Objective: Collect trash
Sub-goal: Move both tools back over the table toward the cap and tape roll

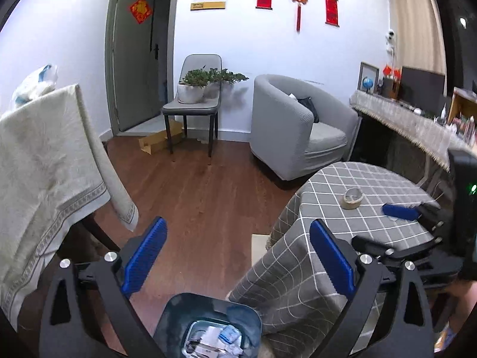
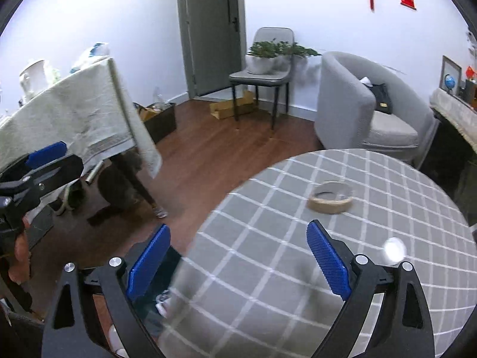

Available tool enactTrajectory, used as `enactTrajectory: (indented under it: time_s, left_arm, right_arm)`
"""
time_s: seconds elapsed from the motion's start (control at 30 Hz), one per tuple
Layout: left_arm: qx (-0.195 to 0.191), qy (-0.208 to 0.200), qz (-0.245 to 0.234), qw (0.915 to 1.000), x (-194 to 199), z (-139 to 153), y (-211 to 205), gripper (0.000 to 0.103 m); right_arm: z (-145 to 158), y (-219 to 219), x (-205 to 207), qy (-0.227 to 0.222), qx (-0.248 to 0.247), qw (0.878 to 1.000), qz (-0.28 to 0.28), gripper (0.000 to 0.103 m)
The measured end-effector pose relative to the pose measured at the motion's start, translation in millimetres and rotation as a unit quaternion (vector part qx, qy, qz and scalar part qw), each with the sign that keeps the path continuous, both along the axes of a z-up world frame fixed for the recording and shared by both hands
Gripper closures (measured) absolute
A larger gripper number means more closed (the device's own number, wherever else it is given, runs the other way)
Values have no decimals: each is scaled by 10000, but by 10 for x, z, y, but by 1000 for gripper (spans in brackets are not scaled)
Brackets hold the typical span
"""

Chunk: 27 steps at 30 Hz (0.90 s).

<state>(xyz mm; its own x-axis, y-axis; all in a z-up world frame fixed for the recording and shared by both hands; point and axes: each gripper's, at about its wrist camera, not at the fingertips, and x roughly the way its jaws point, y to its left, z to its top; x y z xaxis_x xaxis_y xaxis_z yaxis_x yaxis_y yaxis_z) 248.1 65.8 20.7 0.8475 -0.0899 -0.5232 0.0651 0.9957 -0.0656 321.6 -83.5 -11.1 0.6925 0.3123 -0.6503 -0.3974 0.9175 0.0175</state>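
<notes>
A dark bin [image 1: 208,325] stands on the floor straight below my left gripper [image 1: 238,223]; crumpled white paper and wrappers [image 1: 214,340] lie inside it. The left jaws stand wide open with nothing between the blue pads. A roll of tan tape [image 2: 331,197] lies on the round table with the grey checked cloth [image 2: 268,268]. My right gripper [image 2: 238,226] hangs open and empty over the table's near edge, short of the tape. A small pale round spot [image 2: 395,249] shows on the cloth to its right; what it is I cannot tell.
A table under a cream cloth [image 1: 44,155] stands to the left. Beyond the wooden floor [image 1: 193,197] are a chair with potted plants [image 1: 193,95], a grey armchair [image 1: 298,125] and a flat cardboard box [image 1: 158,141]. A cluttered sideboard [image 1: 417,119] runs along the right.
</notes>
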Motion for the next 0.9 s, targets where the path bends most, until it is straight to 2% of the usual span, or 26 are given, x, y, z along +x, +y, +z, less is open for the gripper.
enactTrajectory:
  time_s: [0.23,0.4,0.57,0.8,0.9]
  left_arm:
    - [-107,121,141,9998,237,-91,-169,5]
    - [-346,158,-50,9993,316,-97,-288,5]
    - [-341,65,-312,9989,393,-97,-503,5]
    - [-326,202,-519,9979,523,-151,-762,5]
    - [-158,249,-551,9980,574,-178,-862,5]
  right_arm:
    - [26,-321,116,36,28,9998,-176,8]
    - [-10,-547,192,88,-132,9991,-390,8]
    - [-59,-775,271,169,-195,9982,-546,8]
    - [-143,-1057,344,319,-183,9965,-751,8]
    - [-164,-1146,369,340,-233,9960,-796,11]
